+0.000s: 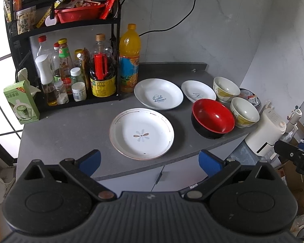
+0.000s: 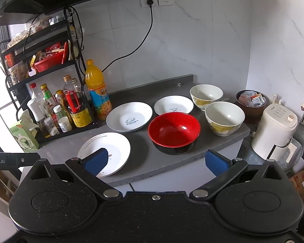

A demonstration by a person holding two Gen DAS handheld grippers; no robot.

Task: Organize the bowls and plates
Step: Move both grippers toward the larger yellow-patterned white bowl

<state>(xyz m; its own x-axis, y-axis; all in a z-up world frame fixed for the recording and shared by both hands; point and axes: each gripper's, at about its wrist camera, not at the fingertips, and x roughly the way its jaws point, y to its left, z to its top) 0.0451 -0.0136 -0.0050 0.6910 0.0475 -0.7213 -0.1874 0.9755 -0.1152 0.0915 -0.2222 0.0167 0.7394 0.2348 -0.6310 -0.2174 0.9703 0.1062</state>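
Plates and bowls spread over the grey counter, both grippers wide and empty

Plates and bowls sit apart on a dark grey countertop set into a corner of white marbled wall. Nearest the front edge lies a white round plate with a thin rim line and a small flower motif. Behind it sits a white deep plate printed with blue script; a second rim shows under its near edge, so it seems to rest on another plate. Just to its right is a smaller white plate with a small printed mark. A bowl that is red inside and black outside stands near the front edge, right of the flower plate. Two cream bowls with a yellow pattern stand upright at the right end of the counter, one at the back and one nearer the front, close together. Beyond them a dark brown bowl holding small packets rests by the wall.

The left gripper hovers above the counter's front edge, its blue-padded fingers spread wide with nothing between them. The right gripper hangs in front of the red bowl, equally spread and empty.

On the left a black wire rack holds sauce bottles, and an orange drink bottle stands just beside it. A white appliance sits lower, to the counter's right.
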